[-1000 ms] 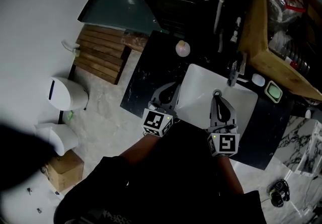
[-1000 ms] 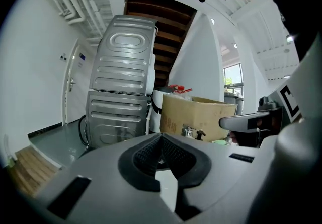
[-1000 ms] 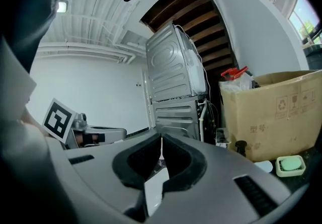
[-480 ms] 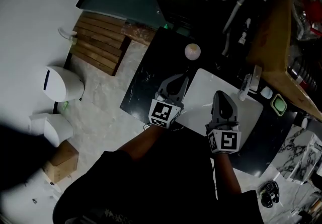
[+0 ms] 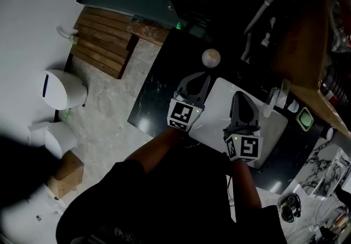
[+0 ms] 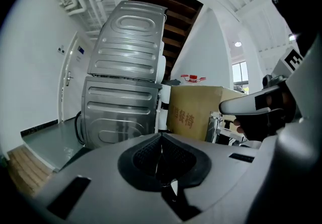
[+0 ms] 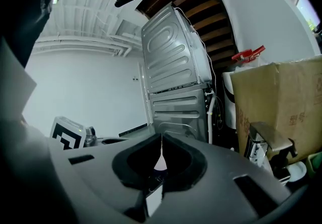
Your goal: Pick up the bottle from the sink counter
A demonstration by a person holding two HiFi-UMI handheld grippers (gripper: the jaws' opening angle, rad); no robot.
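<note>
The bottle point(image 5: 210, 57), seen from above as a pale round top, stands on the black sink counter point(image 5: 159, 92) at the sink's far left corner. My left gripper point(image 5: 198, 77) is shut and empty, its tips a short way in front of the bottle, not touching it. My right gripper point(image 5: 236, 96) hangs over the white sink point(image 5: 216, 119), also shut with nothing in it. In the left gripper view the jaws point(image 6: 162, 136) meet in a thin seam. The right gripper view shows its jaws point(image 7: 161, 140) pressed together too. Neither gripper view shows the bottle clearly.
A faucet point(image 5: 272, 96) stands at the sink's far edge, with a cardboard box point(image 5: 299, 45) behind it. Stacked grey machines point(image 6: 126, 92) rise beyond the counter. A green soap dish point(image 5: 303, 119) lies right of the sink. Wooden slats point(image 5: 104, 40) and white bins point(image 5: 61, 88) sit on the floor at left.
Both grippers have moved forward over the counter, the left one closing in on the bottle. Both stayed shut.
</note>
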